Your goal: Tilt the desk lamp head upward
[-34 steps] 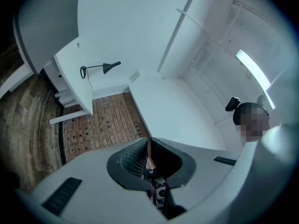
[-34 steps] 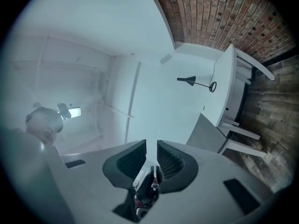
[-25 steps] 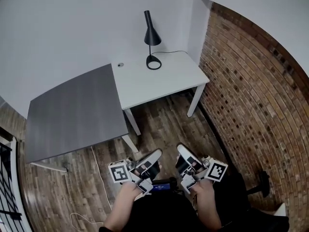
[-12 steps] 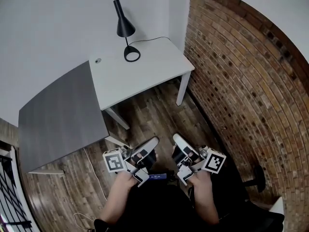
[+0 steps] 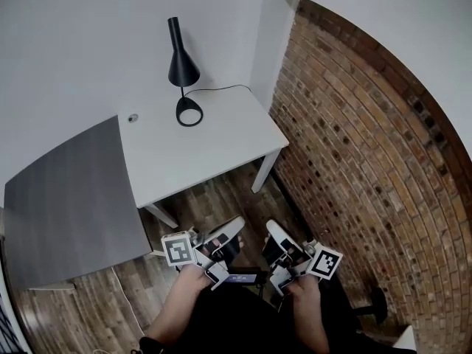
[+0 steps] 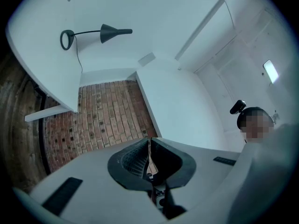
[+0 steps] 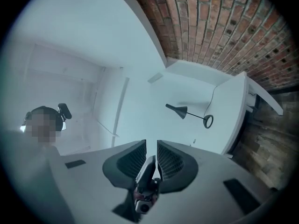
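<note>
Black lamp (image 5: 182, 68), seemingly drooped, well beyond left claw (image 5: 237, 224), right claw (image 5: 271, 228)

The head camera looks steeply down from high up, far from the black cone-headed desk lamp (image 5: 181, 71) on the white bench (image 5: 214, 153). The cameras on the left hand-held gripper (image 6: 149, 143) and right hand-held gripper (image 7: 151, 146) sit low, tipped sideways, facing that far lamp too.

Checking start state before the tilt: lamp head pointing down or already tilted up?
Down. The lamp head hangs alongside its upright stem, wide mouth facing the ring base on the white desk.
</note>
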### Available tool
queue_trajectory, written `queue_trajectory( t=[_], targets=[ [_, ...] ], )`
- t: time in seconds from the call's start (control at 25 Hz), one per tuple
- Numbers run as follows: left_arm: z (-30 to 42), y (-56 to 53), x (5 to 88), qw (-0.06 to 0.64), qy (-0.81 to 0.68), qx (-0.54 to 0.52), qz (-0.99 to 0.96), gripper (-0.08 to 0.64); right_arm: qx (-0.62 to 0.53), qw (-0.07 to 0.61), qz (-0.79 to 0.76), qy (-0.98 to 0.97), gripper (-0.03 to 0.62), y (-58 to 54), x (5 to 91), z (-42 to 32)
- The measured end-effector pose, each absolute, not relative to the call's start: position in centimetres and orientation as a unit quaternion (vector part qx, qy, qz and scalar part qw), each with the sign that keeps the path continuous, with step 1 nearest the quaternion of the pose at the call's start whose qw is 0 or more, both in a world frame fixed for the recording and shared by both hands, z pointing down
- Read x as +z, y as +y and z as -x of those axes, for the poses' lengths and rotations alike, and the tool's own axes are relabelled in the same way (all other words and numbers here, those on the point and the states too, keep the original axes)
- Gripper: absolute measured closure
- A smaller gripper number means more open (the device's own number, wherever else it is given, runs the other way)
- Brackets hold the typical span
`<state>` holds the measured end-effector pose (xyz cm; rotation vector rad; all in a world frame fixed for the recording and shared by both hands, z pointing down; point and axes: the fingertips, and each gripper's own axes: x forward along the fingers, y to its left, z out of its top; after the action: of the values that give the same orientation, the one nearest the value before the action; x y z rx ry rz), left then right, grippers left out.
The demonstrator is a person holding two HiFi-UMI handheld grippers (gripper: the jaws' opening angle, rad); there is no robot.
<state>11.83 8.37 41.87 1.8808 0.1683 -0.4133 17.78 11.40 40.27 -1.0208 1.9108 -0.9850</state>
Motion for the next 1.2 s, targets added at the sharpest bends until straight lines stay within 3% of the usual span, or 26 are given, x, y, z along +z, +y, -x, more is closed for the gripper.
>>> queue_trajectory(
  t=[0.4, 0.8, 1.2],
  targets=[
    [-9.9, -6.0, 41.4, 0.554, 0.040, -0.193, -0.809, 0.541, -0.375, 0.349, 0.388, 0.766, 0.517, -3.3, 38.5, -16.6],
    [-8.2, -12.4, 41.8, 0.527, -0.043, -0.235, -0.816, 0.541, -0.403, 0.335, 0.309, 0.794, 0.517, -11.6, 39.0, -15.9],
    [-14.6, -17.9, 40.9, 0.510, -0.107, -0.267, -0.811, 0.541, -0.431, 0.307, 0.243, 0.813, 0.517, -18.5, 38.7, -22.0]
  ],
)
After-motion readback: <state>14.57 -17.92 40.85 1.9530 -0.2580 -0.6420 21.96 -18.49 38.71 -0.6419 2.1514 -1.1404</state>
